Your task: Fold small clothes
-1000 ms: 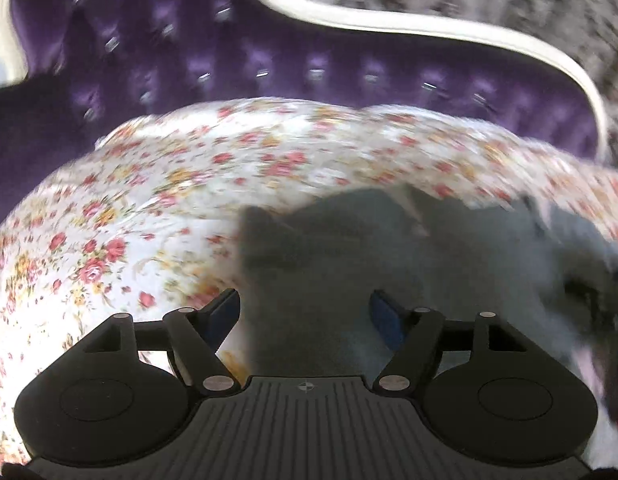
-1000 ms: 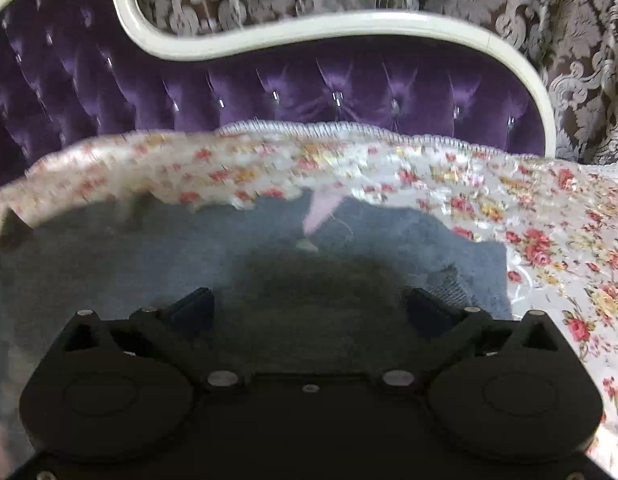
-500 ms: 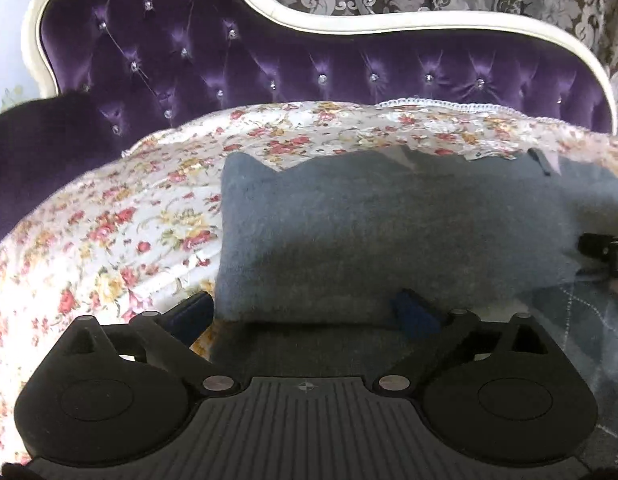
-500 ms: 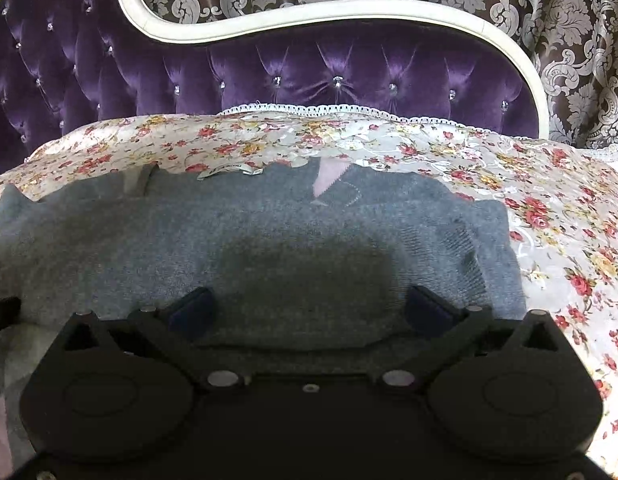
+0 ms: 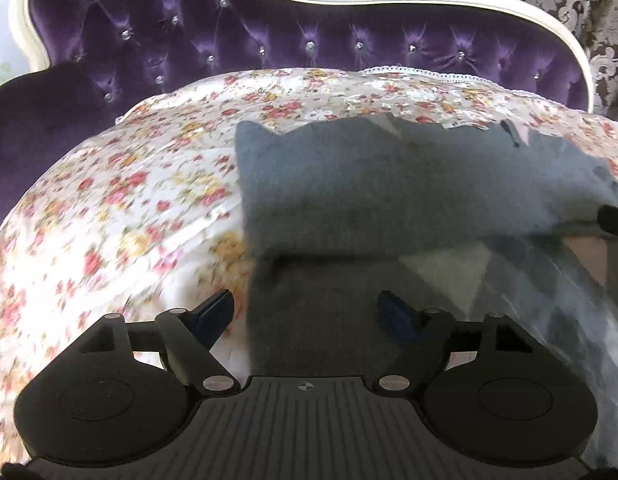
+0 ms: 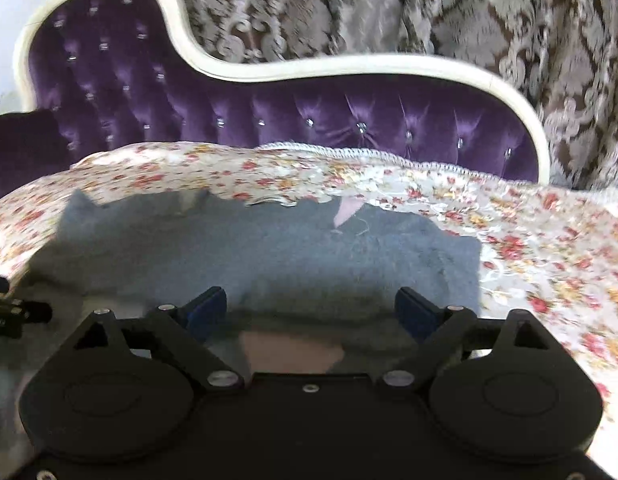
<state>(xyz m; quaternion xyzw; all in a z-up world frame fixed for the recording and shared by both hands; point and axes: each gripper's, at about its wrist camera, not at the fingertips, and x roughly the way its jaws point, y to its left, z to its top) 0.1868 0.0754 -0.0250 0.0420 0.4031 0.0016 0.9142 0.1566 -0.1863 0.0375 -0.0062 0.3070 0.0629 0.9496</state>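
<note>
A grey knit garment point(image 5: 389, 192) lies folded over on itself on a flowered cloth point(image 5: 129, 184); its fold edge runs across both views. My left gripper point(image 5: 307, 312) hangs over the lower layer's left edge. Its jaws are closing and stand wide; one blue pad point(image 5: 215, 308) is over the cloth and the other over grey knit, neither pressing. My right gripper point(image 6: 311, 304) sits just before the fold of the garment point(image 6: 269, 252). Its jaws are also closing, still wide, with the fold edge between them untouched. A pink label point(image 6: 349, 210) shows at the garment's far edge.
The cloth covers a purple tufted sofa point(image 5: 309, 40) with a cream frame point(image 6: 349, 68). Patterned curtains point(image 6: 509, 20) hang behind. A tip of the right gripper point(image 5: 613, 220) shows at the left wrist view's right edge. A part of the left gripper point(image 6: 13, 312) shows at the right wrist view's left edge.
The folded grey layer has settled flat. Both grippers have drawn back from the fold. The left jaws widened, then narrowed; the right jaws narrowed a little.
</note>
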